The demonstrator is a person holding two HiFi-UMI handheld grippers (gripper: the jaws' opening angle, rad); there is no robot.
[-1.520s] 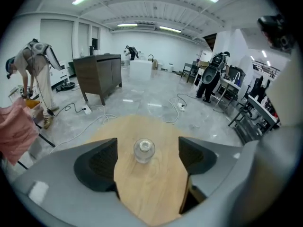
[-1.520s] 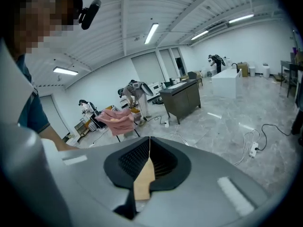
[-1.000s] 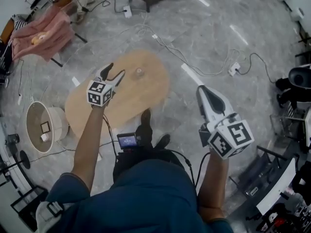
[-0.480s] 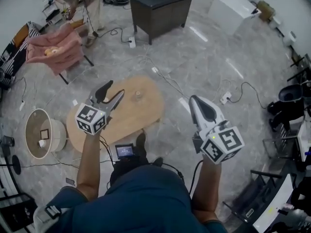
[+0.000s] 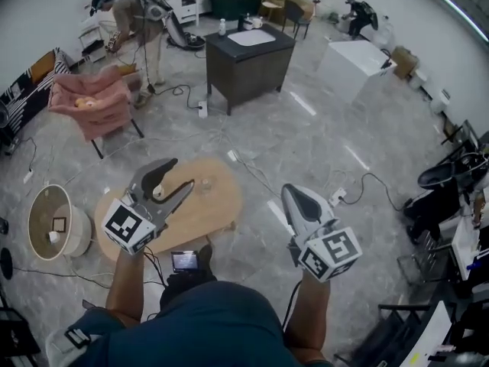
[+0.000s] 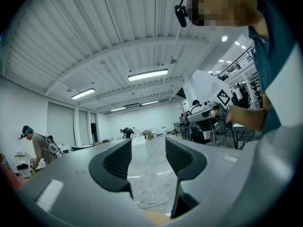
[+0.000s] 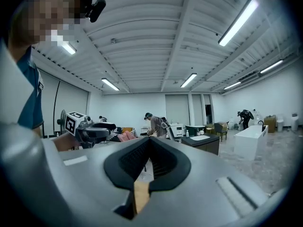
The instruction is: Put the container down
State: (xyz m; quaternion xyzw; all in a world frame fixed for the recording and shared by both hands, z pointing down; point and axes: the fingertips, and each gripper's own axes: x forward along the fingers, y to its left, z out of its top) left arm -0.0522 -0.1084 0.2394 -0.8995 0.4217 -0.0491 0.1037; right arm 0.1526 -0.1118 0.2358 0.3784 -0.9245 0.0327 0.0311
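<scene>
A small pale container (image 5: 205, 182) stands on the oval wooden table (image 5: 221, 209), with nothing holding it. My left gripper (image 5: 177, 176) hangs raised above the table's left half, short of the container. Its jaws stand a little apart and nothing is between them; the left gripper view shows the left gripper (image 6: 147, 157) with only the room beyond the gap. My right gripper (image 5: 290, 192) is held up over the floor to the right of the table. The right gripper view shows the right gripper (image 7: 149, 143) with its pads (image 7: 163, 162) meeting and nothing held.
A dark cabinet with a sink (image 5: 248, 60) stands beyond the table, a pink chair (image 5: 95, 102) at the far left and a round basket (image 5: 50, 220) at the left. Cables (image 5: 260, 178) run over the floor. A person (image 5: 126, 14) works at the back.
The head view has tipped up and now takes in more of the room. Both grippers sit lower in the picture. The left jaws have drawn closer together.
</scene>
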